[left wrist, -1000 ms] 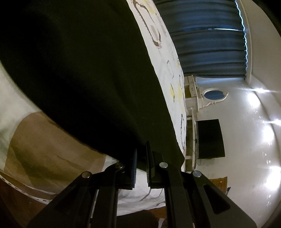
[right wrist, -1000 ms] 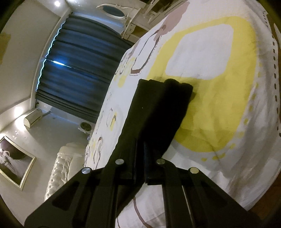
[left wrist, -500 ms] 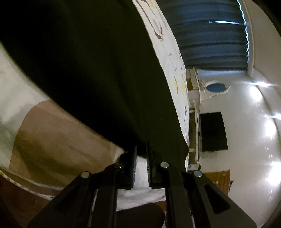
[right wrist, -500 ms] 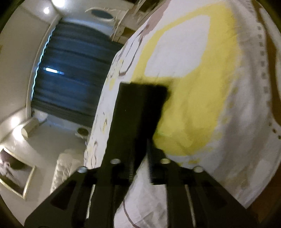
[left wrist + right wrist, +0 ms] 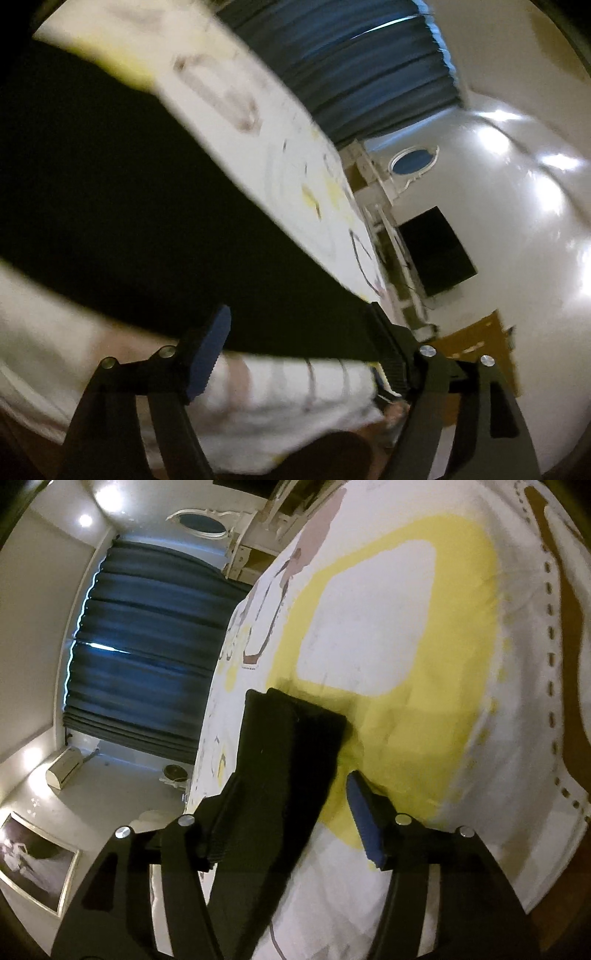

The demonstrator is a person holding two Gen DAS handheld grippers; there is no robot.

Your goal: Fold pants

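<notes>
Black fabric pants [image 5: 291,760], laid as a long strip on the white bed cover with yellow and brown shapes [image 5: 461,686]. Half a second earlier both tools were clenched on the cloth; now the left tool [image 5: 301,345] and right tool [image 5: 286,821] are spread wide, the pants released. The fold is judged laid down.

I am counting one pair of black pants [image 5: 288,760] lying on one patterned bedspread [image 5: 424,635]. I am seeing two grippers, left gripper [image 5: 299,347] and right gripper [image 5: 284,812], one dark curtain [image 5: 140,646], one oval mirror [image 5: 201,523], one framed picture [image 5: 33,864] and one wall television [image 5: 436,251].
</notes>
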